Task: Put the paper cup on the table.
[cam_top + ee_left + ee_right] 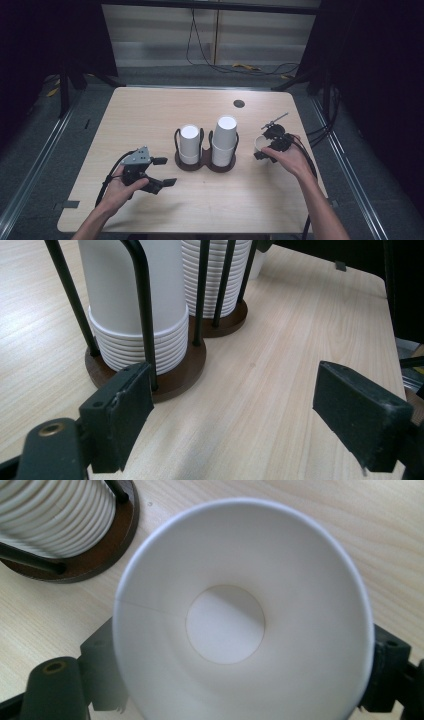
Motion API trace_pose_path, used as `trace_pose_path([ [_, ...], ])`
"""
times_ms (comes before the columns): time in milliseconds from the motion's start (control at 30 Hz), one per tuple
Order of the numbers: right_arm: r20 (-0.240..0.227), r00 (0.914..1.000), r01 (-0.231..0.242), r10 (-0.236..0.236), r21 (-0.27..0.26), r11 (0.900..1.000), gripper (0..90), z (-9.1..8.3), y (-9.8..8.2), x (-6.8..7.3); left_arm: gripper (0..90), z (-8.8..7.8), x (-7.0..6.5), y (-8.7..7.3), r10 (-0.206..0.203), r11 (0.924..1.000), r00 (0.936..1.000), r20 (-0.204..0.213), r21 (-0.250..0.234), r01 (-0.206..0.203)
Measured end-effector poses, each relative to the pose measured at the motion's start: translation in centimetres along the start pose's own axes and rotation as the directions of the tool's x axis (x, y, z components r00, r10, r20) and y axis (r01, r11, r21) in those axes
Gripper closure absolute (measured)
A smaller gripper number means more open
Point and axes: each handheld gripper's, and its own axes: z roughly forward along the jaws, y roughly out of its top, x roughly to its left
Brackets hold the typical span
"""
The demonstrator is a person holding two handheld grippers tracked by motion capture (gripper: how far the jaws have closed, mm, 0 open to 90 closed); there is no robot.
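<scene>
One single white paper cup [240, 615] upright, mouth up, pinched in my right gripper [267, 147] beside the dark two-post wooden holder [205, 162], two stacks of white cups [207, 140] in it, my left gripper [162, 172] spread wide, empty, over the pale wooden table [150, 107].

White paper cup [240, 615], empty, upright (mouth up), clamped between right gripper's [263, 148] fingers, on desk [150, 115] just right of cup rack [205, 162].
</scene>
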Motion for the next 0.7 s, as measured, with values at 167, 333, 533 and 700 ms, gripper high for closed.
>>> trace_pose_path([
  [167,-0.013,0.9997,-0.023,0.023,-0.016,1.000,16.4,0.4,-0.8,-0.2,16.0,0.0,0.0,0.0,-0.004,1.0000,1.0000,-0.002,-0.002,0.004],
  [333,-0.027,0.9980,-0.059,0.058,-0.057,0.997,16.4,0.5,-1.9,-0.5,16.0,0.1,0.0,0.0,-0.008,1.0000,1.0000,0.001,0.001,0.008],
  [533,-0.034,0.9972,-0.070,0.067,-0.098,0.993,16.4,0.2,-2.7,-0.4,16.0,0.1,0.2,-0.1,-0.015,0.9997,0.9994,-0.032,0.018,0.016],
  [700,-0.033,0.9966,-0.079,0.075,-0.129,0.989,16.3,-0.2,-3.5,-0.3,16.0,0.0,0.3,-0.1,-0.025,0.9995,0.9991,-0.035,0.017,0.025],
])
